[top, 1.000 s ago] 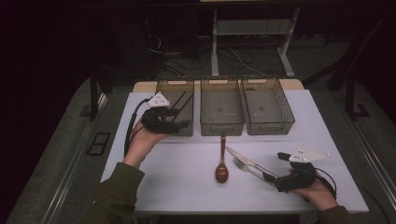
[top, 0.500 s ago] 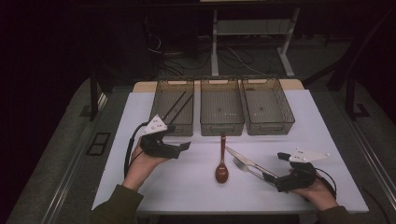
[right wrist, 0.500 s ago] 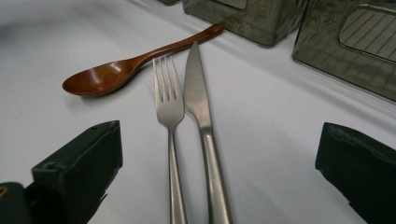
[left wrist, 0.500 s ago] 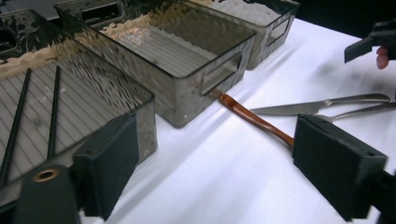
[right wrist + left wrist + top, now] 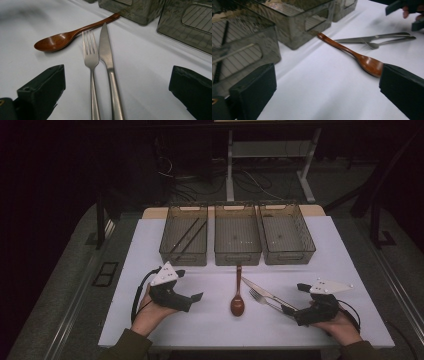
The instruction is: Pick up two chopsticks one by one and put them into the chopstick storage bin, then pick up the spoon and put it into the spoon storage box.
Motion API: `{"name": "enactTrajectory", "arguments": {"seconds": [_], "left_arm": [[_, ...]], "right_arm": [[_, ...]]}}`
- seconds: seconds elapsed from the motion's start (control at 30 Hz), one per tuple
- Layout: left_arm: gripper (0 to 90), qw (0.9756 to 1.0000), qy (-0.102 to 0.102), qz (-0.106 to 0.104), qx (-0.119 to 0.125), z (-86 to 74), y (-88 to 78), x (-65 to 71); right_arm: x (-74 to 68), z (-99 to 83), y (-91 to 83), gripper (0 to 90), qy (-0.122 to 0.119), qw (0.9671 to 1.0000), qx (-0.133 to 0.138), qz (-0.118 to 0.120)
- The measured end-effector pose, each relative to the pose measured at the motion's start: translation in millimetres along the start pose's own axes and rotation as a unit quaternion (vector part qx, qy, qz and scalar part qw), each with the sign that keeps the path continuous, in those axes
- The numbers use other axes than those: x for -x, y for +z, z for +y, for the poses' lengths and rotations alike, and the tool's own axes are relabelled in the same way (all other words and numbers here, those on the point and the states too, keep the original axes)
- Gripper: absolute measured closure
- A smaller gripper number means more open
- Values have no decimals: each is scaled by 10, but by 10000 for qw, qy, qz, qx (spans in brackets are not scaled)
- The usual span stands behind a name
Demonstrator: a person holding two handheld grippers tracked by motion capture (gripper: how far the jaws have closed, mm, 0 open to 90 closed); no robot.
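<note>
A wooden spoon (image 5: 237, 296) of glossy reddish-brown lies lengthwise on the smooth white desk (image 5: 350, 270), its rounded bowl toward the person and its slim, gently curved handle pointing to 12 o'clock, where the tip nearly meets the middle bin (image 5: 237, 232). Just to its 3 o'clock lie a brushed steel fork (image 5: 265, 301) and a steel table knife (image 5: 260, 291), side by side and touching or nearly so, their handles slanting away toward 4 o'clock. Three rectangular bins of smoky translucent plastic, ribbed on the floor and with cut-out handle slots, stand in a row at the far side; the left bin (image 5: 184, 235) holds two thin dark sticks (image 5: 187, 239) lying diagonally, while the right bin (image 5: 286, 231) stands at 1 o'clock from the spoon. The left gripper (image 5: 192, 299), cupped from below by the left hand (image 5: 150, 312), sits low over the desk at 9 o'clock from the spoon and points toward 3 o'clock; its blocky black fingers (image 5: 254, 87) have just been opening and now stand wide, with bare desk between them and the spoon's bowl just inside the far finger. The right gripper (image 5: 292, 312), held in the right hand (image 5: 342, 325), rests low at 4 o'clock from the spoon, aimed toward 10 o'clock; its fingers (image 5: 45, 85) are spread wide on either side of the fork and knife handles without pressing them.
</note>
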State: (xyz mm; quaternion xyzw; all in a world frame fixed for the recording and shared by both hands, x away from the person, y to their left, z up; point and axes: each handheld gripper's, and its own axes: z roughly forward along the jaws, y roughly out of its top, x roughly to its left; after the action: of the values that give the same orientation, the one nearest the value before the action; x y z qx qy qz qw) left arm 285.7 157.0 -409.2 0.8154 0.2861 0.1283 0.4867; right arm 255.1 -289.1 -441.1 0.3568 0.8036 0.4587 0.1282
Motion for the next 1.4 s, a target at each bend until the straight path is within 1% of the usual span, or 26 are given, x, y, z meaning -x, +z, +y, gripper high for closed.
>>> {"name": "enactTrajectory", "arguments": {"seconds": [0.23, 0.37, 0.5, 0.67, 0.77, 0.83, 0.9, 1.0, 1.23, 1.4], "left_arm": [[0, 9998, -90, -43, -157, -143, 4, 71], [0, 9996, -81, -49, -271, -211, 16, 98], [0, 9994, -88, -41, -330, -249, 31, 97], [0, 9994, -79, -32, -328, -261, 36, 86], [0, 9994, -82, -27, -349, -268, 37, 81], [0, 9994, -85, -22, -344, -267, 36, 85], [0, 9994, -89, -29, -319, -263, 38, 90], [0, 9995, -92, -62, -282, -244, 61, 113], [0, 9992, 25, -261, -307, -171, 205, 193], [0, 9984, 91, -446, -325, -118, 323, 250]], "right_arm": [[-2, 0, 0, 2, 6, 10000, -13, 2], [-4, -2, 2, 2, -16, 10000, -19, 2], [-4, 2, 2, 2, -8, 10000, -48, 25], [-23, 43, -30, 2, -25, 9999, -85, 98], [-37, 59, -35, 2, 17, 9998, -108, 192], [-56, 73, -34, 2, -19, 9996, -102, 250], [-68, 78, -28, 2, -53, 9996, -106, 256], [-59, 71, -15, 2, -40, 9996, -123, 248], [-59, 66, 3, 2, -56, 9996, -148, 227], [-44, 62, 13, 2, -35, 9996, -159, 235]]}}
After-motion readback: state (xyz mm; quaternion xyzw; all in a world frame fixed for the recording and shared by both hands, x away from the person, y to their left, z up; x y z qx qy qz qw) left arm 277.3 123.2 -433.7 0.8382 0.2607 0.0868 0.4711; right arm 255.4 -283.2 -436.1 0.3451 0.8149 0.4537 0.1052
